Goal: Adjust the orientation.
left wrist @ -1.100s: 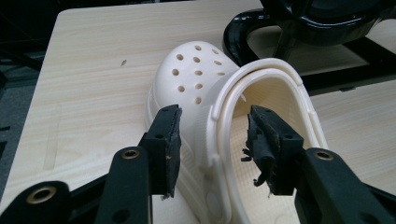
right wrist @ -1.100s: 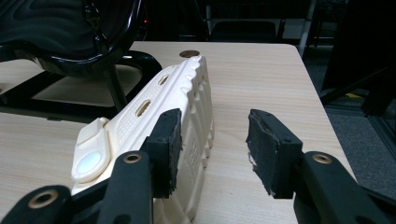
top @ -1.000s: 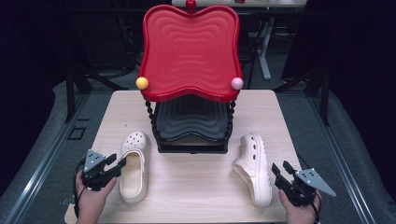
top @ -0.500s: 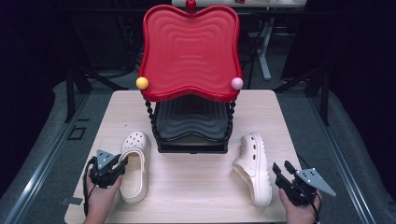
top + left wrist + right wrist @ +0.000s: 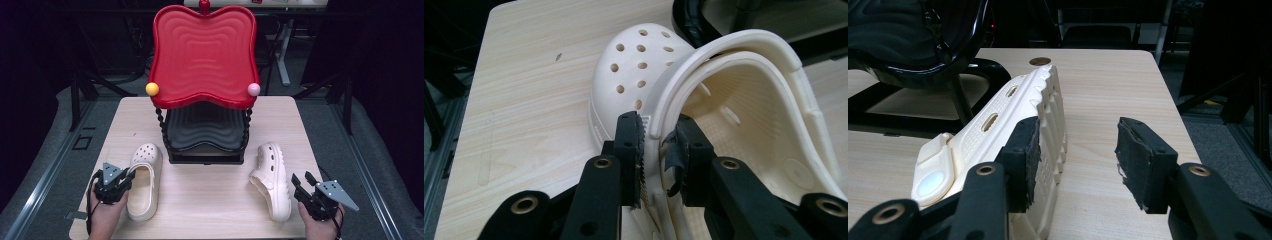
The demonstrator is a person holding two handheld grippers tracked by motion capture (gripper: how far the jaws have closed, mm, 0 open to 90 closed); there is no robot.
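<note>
A person seated at the near edge of a pale wood-grain table [image 5: 210, 200] works two black hand-held grippers beside a pair of cream foam clogs. The left gripper [image 5: 131, 176], held in the left hand [image 5: 106, 214], has just been closing its jaws and now pinches the side wall of the left clog [image 5: 145, 187], one ribbed pad [image 5: 638, 150] outside the rim and the other inside, where the smooth curved heel strap [image 5: 744, 47] folds over the opening. That clog lies sole-down at the near left of the table, its rounded toe dotted with round vent holes and pointing far towards the stand.

At the near right, the right clog [image 5: 272, 181] rests tipped on its side, showing its toothed sole edge and oval side slots. The right gripper [image 5: 302, 181] sits just beside its heel, jaws spread wide and just opening further; in the right gripper view one worn foam pad [image 5: 1030, 160] lies against the clog's sole edge while the other stands clear over bare table, so nothing is clamped.

Between the clogs, farther back, stands a two-tier rack [image 5: 205, 150]: a glossy red upper tray [image 5: 202, 55] with rippled ridges and a scalloped outline, a black tray [image 5: 202, 127] of the same shape beneath, joined by twisted black posts, with a yellow ball [image 5: 152, 89] and a pink ball [image 5: 254, 89] at the red tray's near corners.
</note>
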